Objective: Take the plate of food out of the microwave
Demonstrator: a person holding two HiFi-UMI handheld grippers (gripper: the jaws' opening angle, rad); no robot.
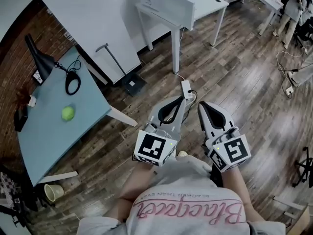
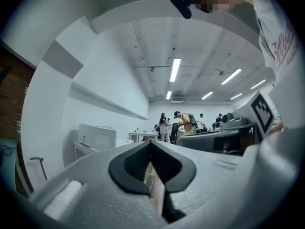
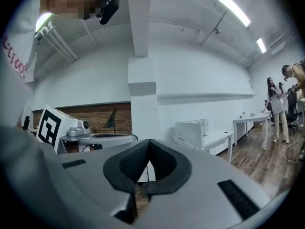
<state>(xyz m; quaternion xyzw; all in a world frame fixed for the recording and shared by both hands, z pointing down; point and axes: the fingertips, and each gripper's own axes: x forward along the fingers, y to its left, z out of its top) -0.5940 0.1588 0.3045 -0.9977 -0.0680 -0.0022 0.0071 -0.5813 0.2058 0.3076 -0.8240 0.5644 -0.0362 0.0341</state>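
Left gripper [image 1: 182, 99] and right gripper [image 1: 201, 106] are both closed on nothing, level above the wood floor [image 1: 234, 58]. A blue table [image 1: 54, 141] stands to their left and a white desk [image 1: 208, 3] ahead. Where the plate is cannot be told.

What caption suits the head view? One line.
Left gripper and right gripper shut above wood floor; green ball on blue table.

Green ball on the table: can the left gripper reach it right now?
Probably not yet. The left gripper is over the floor, well apart from the green ball on the table. Nothing blocks the way, though.
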